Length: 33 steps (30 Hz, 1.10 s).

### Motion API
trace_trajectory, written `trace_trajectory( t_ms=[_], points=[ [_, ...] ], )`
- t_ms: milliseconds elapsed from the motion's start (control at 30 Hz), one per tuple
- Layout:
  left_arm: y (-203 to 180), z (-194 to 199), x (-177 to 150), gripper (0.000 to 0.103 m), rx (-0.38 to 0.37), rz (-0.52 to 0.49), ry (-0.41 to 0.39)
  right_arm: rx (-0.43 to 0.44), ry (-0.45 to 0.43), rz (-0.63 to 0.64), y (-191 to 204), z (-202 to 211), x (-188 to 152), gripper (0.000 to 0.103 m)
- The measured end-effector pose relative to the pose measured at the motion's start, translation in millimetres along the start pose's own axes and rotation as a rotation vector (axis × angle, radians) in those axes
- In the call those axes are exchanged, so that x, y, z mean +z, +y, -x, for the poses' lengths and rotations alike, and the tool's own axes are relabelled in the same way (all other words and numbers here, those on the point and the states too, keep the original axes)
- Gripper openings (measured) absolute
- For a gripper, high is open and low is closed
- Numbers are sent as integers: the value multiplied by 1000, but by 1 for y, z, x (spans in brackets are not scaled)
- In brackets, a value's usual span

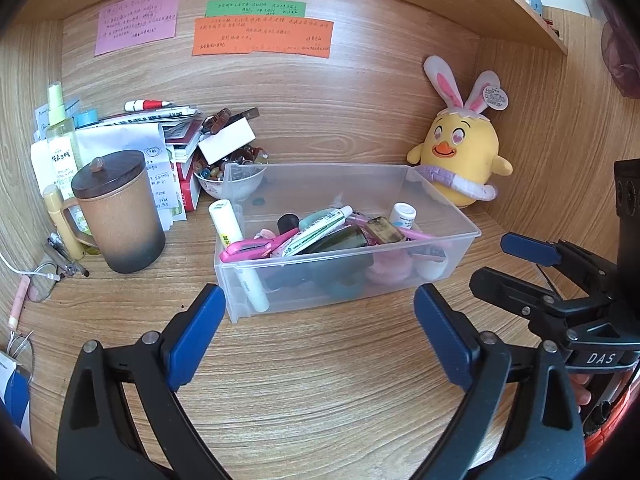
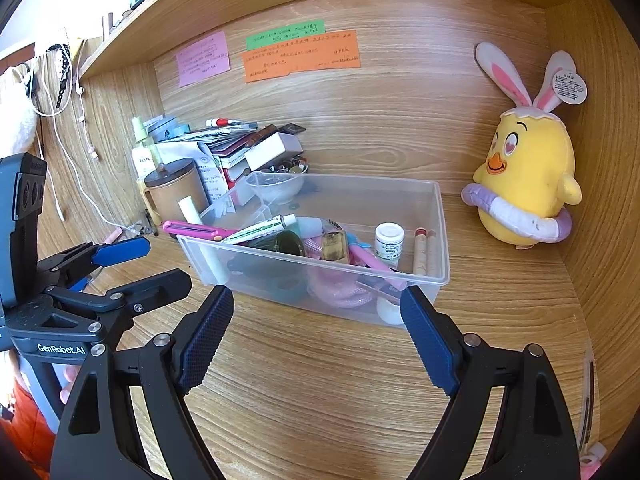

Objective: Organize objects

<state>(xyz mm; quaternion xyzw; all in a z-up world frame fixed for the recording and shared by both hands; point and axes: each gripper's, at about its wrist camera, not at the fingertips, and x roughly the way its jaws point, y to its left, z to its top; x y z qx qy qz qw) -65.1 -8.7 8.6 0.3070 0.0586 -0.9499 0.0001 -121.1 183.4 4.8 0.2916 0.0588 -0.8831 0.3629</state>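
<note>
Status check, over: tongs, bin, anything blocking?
Left tongs open, empty. Right tongs open, empty. Clear bin full, untouched on desk. Approach unobstructed.

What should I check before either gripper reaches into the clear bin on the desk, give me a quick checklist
1. Left gripper open and holding nothing: ok.
2. Right gripper open and holding nothing: ok.
3. Clear bin uncovered on top: ok.
4. Both grippers short of the bin's near wall, not touching it: ok.
5. White tube leans over the bin's left corner and could snag: not ok.
6. What lies at the bin's bottom, under the pink items: cannot tell.
</note>
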Motion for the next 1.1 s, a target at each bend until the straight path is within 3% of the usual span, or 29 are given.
trace_trajectory(
  t_ms=[1100],
  points=[
    [-12, 1, -1, 99, 12, -22, -8, 2, 11, -22, -4, -3, -3, 84]
  ],
)
